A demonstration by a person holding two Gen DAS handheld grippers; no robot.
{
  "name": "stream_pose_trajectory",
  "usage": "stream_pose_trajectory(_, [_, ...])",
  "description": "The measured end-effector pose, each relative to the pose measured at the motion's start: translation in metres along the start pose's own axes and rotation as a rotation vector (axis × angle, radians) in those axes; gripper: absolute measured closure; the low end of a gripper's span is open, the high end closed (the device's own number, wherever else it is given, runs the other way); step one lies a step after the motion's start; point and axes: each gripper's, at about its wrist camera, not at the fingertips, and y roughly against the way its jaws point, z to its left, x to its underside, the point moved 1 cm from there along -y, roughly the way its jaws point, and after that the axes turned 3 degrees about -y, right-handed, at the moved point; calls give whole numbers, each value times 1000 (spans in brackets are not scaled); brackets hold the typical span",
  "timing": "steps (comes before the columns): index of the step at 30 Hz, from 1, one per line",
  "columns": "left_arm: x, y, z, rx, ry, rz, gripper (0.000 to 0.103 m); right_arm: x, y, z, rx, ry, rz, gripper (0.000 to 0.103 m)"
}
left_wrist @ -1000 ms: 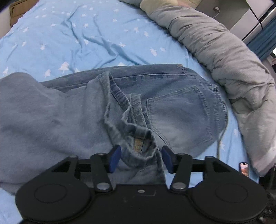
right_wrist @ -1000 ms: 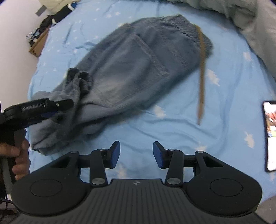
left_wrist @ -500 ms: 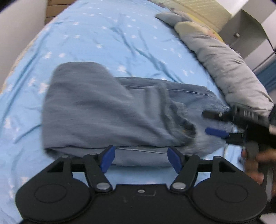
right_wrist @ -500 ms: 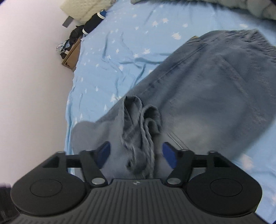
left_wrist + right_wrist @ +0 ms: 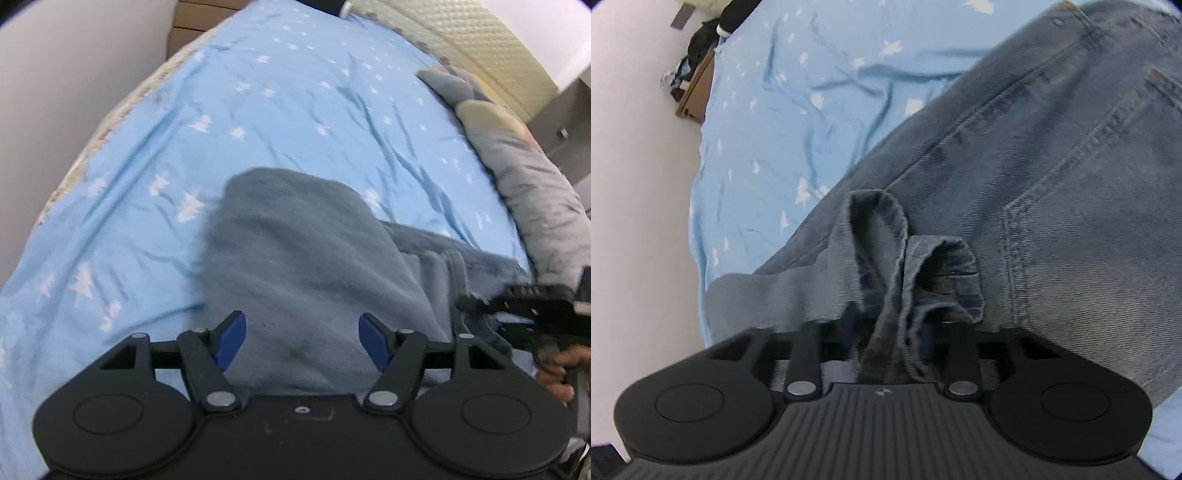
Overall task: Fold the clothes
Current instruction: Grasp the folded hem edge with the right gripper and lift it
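Observation:
A pair of blue jeans [image 5: 303, 266] lies folded on the light blue star-print bed sheet [image 5: 258, 110]. My left gripper [image 5: 301, 338] is open, its blue pads on either side of the folded leg end, not pinching it. In the right wrist view the jeans [image 5: 1052, 184] fill the frame, with a bunched hem [image 5: 901, 266] standing up between my right gripper's [image 5: 888, 332] fingers. The fingers are blurred and close around the bunched denim. The right gripper also shows in the left wrist view [image 5: 524, 306], held by a hand.
A grey duvet [image 5: 535, 192] lies along the right side of the bed. A padded headboard [image 5: 491, 40] is at the far end. A wall [image 5: 635, 184] borders the bed's left edge, with a cardboard box and dark clutter [image 5: 694, 85] beside it.
My left gripper let go of the waistband, opened wider and moved to the folded leg end. My right gripper moved in over the jeans and closed around the bunched hem.

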Motion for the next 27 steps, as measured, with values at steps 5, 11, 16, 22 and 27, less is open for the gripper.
stream_pose_trajectory(5, [-16,-9,20,36,40,-1,37,-4,39,26,-73,93,-136,94])
stream_pose_trajectory(11, [-31,-30,37,20,26,19,37,-27,46,40,-90,197,-185,94])
stream_pose_trajectory(16, [-33,-51,54,4,38,70,37,-18,40,26,-23,165,-123,83])
stream_pose_trajectory(22, [-31,-73,63,33,27,144,37,-3,39,7,50,123,-55,55])
stream_pose_trajectory(27, [-29,-87,68,102,45,188,37,20,51,-3,117,140,-15,55])
